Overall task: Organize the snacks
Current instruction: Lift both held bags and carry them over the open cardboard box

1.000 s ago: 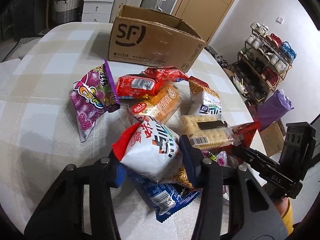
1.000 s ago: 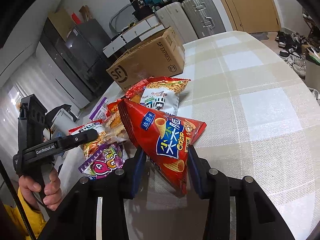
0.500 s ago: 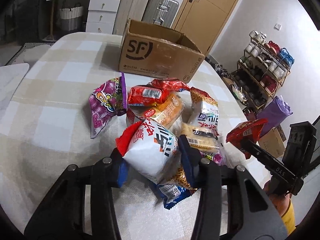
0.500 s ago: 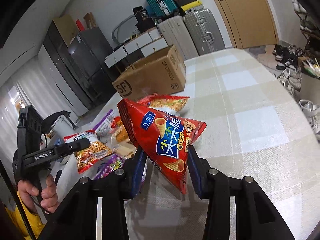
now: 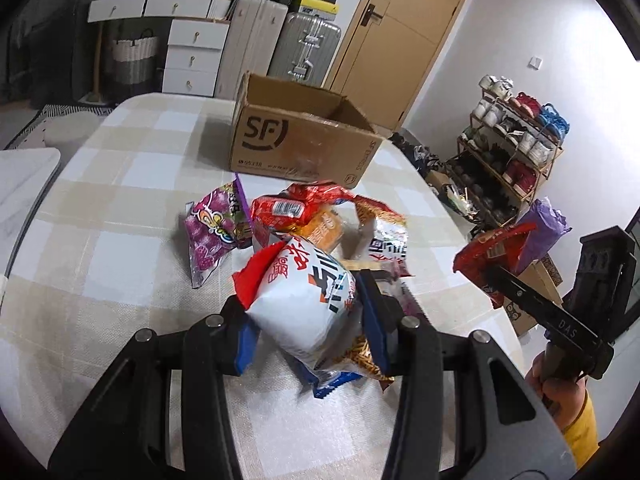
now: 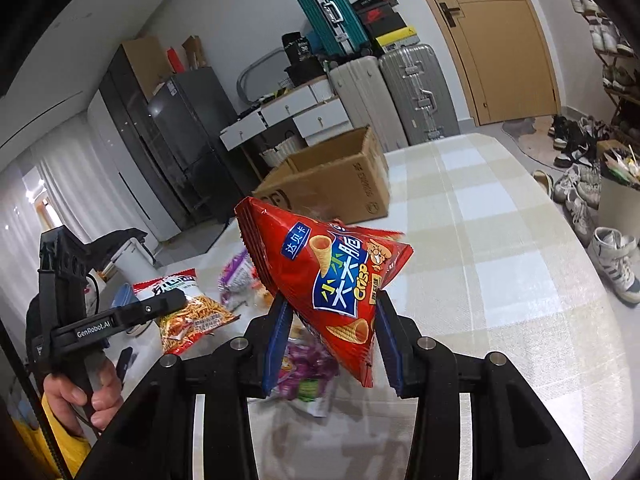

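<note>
My left gripper point(image 5: 308, 322) is shut on a white and red snack bag point(image 5: 304, 300) and holds it above the snack pile point(image 5: 288, 216) on the checked table point(image 5: 120, 248). My right gripper point(image 6: 332, 342) is shut on a red crisp bag point(image 6: 332, 272), raised well above the table. That red bag also shows in the left wrist view point(image 5: 488, 248), at the right. An open SF cardboard box point(image 5: 300, 140) stands at the far side of the table; it also shows in the right wrist view point(image 6: 332, 184). The left gripper's bag shows in the right wrist view point(image 6: 188, 308).
Loose snacks lie in the pile: a purple bag point(image 5: 212, 228), a red packet point(image 5: 280, 208), an orange packet point(image 5: 328, 228), a white and orange bag point(image 5: 384, 240). A shoe rack point(image 5: 512, 148) stands right of the table. Suitcases point(image 5: 304, 48) and drawers stand behind it.
Both grippers have risen with their bags. The red crisp bag has lifted well off the table, and both views have pulled back from the pile.
</note>
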### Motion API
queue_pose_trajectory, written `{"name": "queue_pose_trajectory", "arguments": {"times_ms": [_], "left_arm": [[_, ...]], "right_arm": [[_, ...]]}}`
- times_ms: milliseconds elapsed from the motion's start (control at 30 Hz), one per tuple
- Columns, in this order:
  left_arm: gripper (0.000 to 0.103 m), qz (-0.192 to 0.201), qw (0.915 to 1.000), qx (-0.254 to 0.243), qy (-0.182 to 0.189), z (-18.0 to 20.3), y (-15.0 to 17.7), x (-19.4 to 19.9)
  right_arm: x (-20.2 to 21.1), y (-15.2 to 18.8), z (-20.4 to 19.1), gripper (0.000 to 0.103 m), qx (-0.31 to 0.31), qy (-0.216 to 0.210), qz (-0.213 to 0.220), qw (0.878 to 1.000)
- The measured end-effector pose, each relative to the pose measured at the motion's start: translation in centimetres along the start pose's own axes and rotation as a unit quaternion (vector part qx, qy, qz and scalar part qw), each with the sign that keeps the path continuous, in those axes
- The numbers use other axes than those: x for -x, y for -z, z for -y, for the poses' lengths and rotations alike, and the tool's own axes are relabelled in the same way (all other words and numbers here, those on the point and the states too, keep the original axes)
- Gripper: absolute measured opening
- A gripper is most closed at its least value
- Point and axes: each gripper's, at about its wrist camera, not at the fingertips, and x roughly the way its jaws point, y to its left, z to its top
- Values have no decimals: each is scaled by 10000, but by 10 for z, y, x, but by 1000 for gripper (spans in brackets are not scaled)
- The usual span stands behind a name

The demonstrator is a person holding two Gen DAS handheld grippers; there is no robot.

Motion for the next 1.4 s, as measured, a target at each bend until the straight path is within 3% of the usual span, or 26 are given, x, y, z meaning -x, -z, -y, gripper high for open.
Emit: {"name": "queue_pose_trajectory", "arguments": {"times_ms": [800,1233,1400], "left_arm": [[41,792,9965,-267,78,26,-14,109],[41,910,9946,-507,0,34,-58,135],[41,909,9947,-489,36,42,-92,120]], "right_arm": [[33,-32,-59,41,232,-508,278,9981],[29,-78,-68,41,280,-868,395,9950],[16,-107,-66,41,290,-945,409,9943]]}}
